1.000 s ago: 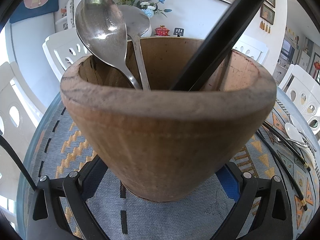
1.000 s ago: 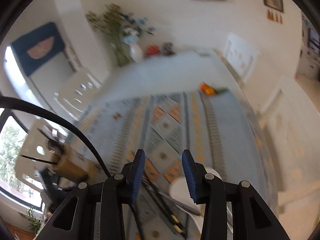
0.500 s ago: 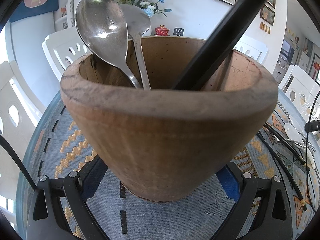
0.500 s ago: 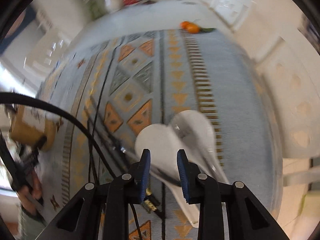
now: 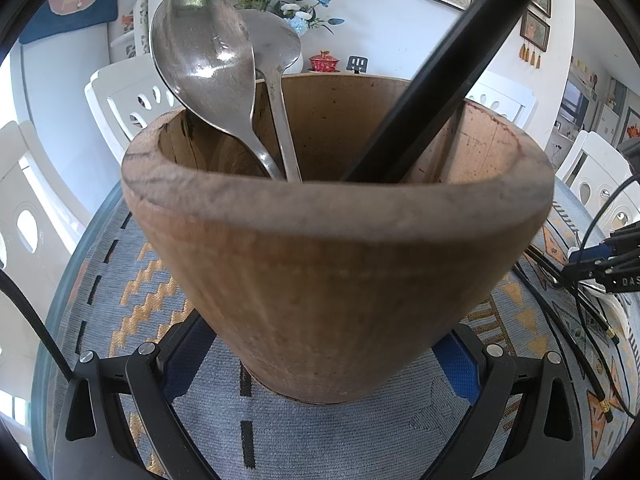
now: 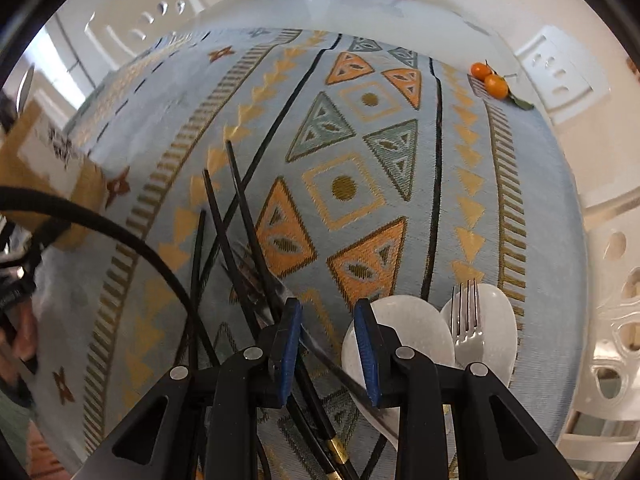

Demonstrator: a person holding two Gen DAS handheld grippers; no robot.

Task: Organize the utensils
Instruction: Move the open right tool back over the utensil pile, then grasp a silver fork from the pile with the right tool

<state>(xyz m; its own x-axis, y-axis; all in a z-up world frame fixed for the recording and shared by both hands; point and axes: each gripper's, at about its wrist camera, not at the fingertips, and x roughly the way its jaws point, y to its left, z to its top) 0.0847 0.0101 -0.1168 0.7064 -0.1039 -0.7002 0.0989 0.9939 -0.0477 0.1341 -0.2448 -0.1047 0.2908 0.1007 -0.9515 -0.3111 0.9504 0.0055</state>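
A wooden utensil holder [image 5: 340,260] fills the left wrist view, standing on the patterned tablecloth [image 5: 120,308]. My left gripper [image 5: 320,360] is shut on its base, one blue pad [image 5: 184,356] on each side. Two metal spoons [image 5: 204,68] and a black chopstick [image 5: 440,88] stand in it. In the right wrist view my right gripper [image 6: 328,344] points steeply down just over a pile of black chopsticks [image 6: 236,208]. Its jaws stand a narrow gap apart. A metal utensil's handle [image 6: 332,364] runs under that gap, untouched. Two white ceramic spoons [image 6: 416,328] and a fork [image 6: 466,320] lie to its right.
Two tangerines [image 6: 490,80] lie near the far right edge of the cloth [image 6: 360,140]. White chairs [image 6: 560,68] ring the round table. A black cable [image 6: 120,232] arcs across the left. The holder [image 6: 52,184] shows at far left with a hand below it.
My right gripper has dropped and tipped down over the utensil pile, its jaws narrower than before. It now shows at the left view's right edge. The left gripper and holder have not moved.
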